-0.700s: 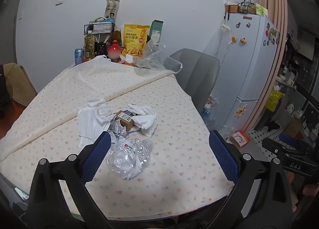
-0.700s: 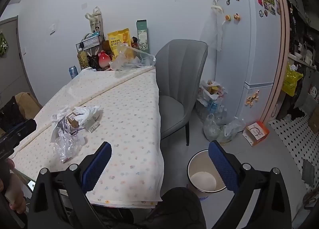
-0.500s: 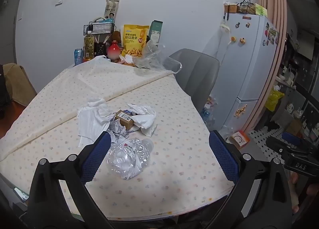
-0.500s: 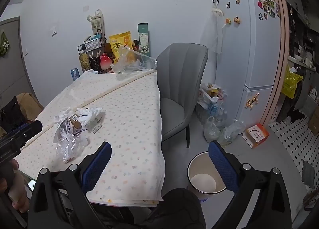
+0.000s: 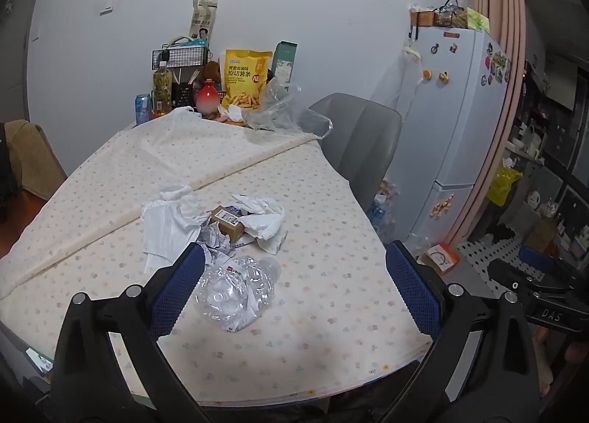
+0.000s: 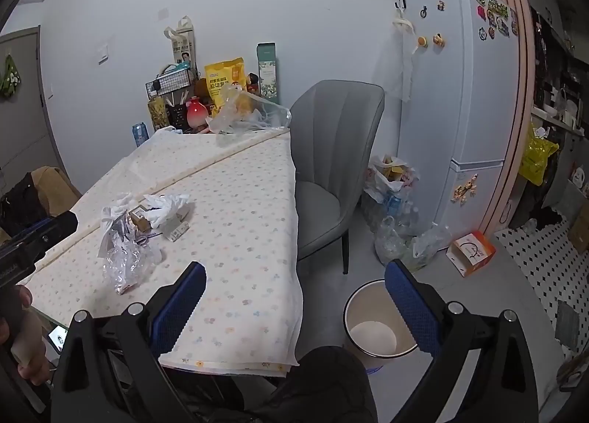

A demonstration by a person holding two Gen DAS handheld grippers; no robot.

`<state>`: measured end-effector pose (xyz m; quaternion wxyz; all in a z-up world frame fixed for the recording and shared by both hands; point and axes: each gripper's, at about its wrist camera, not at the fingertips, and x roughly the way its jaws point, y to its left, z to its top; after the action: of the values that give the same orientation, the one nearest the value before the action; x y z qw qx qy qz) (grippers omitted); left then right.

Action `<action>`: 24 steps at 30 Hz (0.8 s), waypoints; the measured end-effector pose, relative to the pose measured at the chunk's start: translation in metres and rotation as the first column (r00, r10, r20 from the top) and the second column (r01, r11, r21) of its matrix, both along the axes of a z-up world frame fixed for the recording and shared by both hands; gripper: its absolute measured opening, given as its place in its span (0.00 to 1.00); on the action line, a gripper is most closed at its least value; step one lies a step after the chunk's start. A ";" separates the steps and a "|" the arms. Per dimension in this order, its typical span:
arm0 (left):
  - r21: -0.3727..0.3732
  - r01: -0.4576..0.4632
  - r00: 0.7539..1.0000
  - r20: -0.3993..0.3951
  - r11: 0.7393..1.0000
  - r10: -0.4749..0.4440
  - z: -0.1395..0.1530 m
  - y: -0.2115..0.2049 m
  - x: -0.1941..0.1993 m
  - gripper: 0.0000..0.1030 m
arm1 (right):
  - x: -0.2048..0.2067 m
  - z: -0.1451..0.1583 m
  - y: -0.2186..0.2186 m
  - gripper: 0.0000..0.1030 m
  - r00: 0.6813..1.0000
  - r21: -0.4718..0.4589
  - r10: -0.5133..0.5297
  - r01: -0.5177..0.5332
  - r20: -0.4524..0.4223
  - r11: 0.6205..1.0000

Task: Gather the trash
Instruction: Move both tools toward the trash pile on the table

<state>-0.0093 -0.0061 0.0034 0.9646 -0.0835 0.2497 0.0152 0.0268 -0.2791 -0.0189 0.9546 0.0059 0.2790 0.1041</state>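
A pile of trash lies on the table: a crushed clear plastic bottle (image 5: 235, 288), crumpled white tissues (image 5: 173, 217), a small brown box (image 5: 226, 220) and a white plastic wrapper (image 5: 263, 217). The pile also shows in the right wrist view (image 6: 140, 228). A white trash bin (image 6: 379, 323) stands on the floor right of the table. My left gripper (image 5: 294, 276) is open and empty, just short of the bottle. My right gripper (image 6: 294, 294) is open and empty above the table's near right corner, left of the bin.
The table (image 5: 331, 239) has a floral cloth. Snack bags, bottles and a wire rack (image 5: 180, 55) stand at its far end. A grey chair (image 6: 331, 165) is beside it. Bags of bottles (image 6: 394, 209), a fridge (image 6: 460, 92) and an orange box (image 6: 473, 252) are on the right.
Both grippers have drifted slightly; the right wrist view has shifted a little, so the pile sits further right in it. Both jaws stay open.
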 end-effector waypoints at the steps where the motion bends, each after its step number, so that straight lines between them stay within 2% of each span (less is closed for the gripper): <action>1: -0.003 0.003 1.000 -0.001 1.000 -0.003 0.000 0.000 0.000 0.95 | 0.000 0.000 -0.001 0.93 1.000 0.004 -0.003 0.003 -0.001 1.000; 10: 0.005 0.037 0.999 -0.009 0.999 -0.037 -0.002 -0.002 0.006 0.95 | 0.002 0.001 -0.008 0.93 0.999 0.014 -0.043 0.043 0.000 0.999; 24: 0.008 0.038 0.999 -0.009 0.999 -0.038 -0.007 -0.004 0.007 0.95 | 0.001 0.000 -0.016 0.93 0.998 0.025 -0.058 0.058 0.007 0.998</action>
<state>-0.0024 -0.0103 -0.0040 0.9639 -0.0747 0.2555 -0.0016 0.0274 -0.2955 -0.0185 0.9582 0.0255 0.2735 0.0799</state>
